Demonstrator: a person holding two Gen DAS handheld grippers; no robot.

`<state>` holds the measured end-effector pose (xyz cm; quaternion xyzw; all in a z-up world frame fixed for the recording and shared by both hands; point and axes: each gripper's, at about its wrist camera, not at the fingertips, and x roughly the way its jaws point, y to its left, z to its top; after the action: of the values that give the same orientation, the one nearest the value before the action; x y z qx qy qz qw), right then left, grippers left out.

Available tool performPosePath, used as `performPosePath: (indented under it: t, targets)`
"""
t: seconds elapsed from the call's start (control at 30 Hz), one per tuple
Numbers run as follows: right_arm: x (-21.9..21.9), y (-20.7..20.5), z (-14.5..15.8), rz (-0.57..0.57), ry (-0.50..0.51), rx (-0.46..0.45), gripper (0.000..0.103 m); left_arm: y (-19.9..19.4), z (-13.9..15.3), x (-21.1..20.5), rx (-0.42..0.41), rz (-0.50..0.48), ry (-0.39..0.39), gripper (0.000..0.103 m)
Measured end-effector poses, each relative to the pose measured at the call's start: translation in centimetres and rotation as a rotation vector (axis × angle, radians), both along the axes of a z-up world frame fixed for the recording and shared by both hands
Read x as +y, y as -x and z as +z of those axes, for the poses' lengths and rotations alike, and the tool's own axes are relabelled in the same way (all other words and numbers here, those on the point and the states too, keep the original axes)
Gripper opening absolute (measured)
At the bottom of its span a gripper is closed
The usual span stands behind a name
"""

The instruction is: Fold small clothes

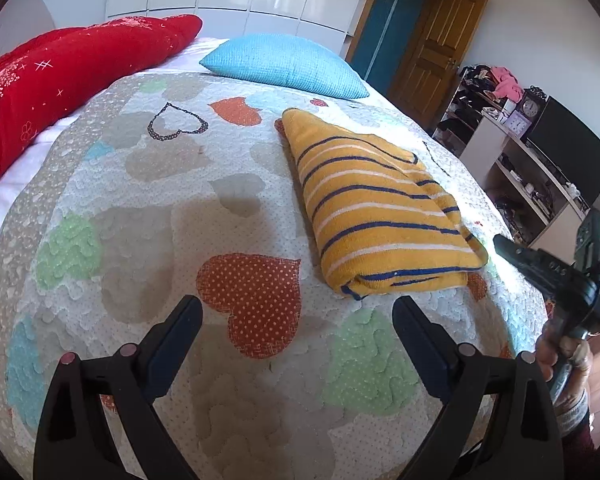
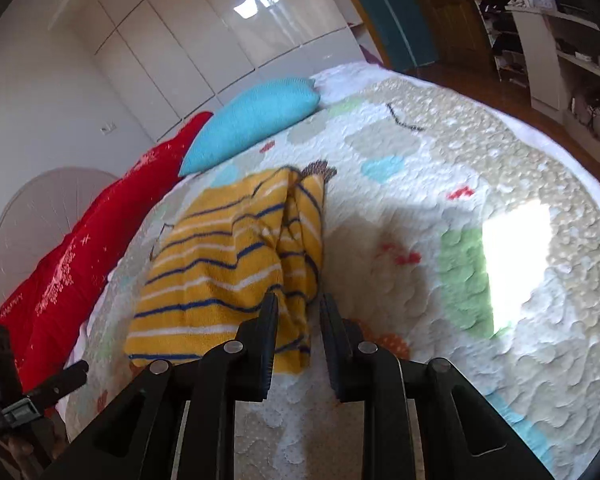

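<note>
Faintly, red pillow [image 2: 60, 276] reads "HAPPY".

Bright daylight, heavy fisheye bending.
Your right view blurs; sun glare blows out the heart-patterned quilted bedspread [image 2: 440, 152] beside the green patch.

Right wrist view motion-blurred; striped garment [image 2: 228, 264] stripes smeared. Red pillow [image 1: 40, 92] cut off by left edge. Shelf clutter [image 1: 496, 84] too small to identify. Person's hand [image 1: 560, 364] mostly hidden behind right gripper [image 1: 512, 248].
</note>
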<state>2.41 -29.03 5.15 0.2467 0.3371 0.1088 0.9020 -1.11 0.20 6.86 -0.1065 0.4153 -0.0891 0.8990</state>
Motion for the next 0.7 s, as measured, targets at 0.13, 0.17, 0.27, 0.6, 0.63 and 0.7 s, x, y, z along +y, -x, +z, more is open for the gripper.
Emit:
performPosePath:
  t: [0.13,0.17,0.27,0.6,0.63,0.7]
  targets:
    - [0.5,-1.4,2.5,0.018,0.002,-0.064,0.025,-0.2,-1.1,0.3,0.039,0.025,0.041,0.095]
    - [1.3,-2.1,2.8,0.034,0.014,-0.070,0.025,-0.1,-1.4,0.1,0.046,0.027,0.045,0.095]
    - [4.5,-4.7,2.5,0.103,0.056,-0.069,0.025,0.5,-1.7,-0.1,0.051,0.026,0.026,0.095]
    - [4.8,-5.3,-0.5,0.073,0.084,0.011,0.045,1.2,-3.5,1.2,0.034,0.103,-0.145,0.095]
    - [4.1,-4.6,-0.3,0.040,0.109,0.006,0.052,1.0,-4.0,1.4,0.044,0.111,-0.145,0.095]
    - [2.6,-3.7,-0.5,-0.022,0.177,0.016,0.054,0.7,-5.3,1.9,0.076,0.125,-0.136,0.095]
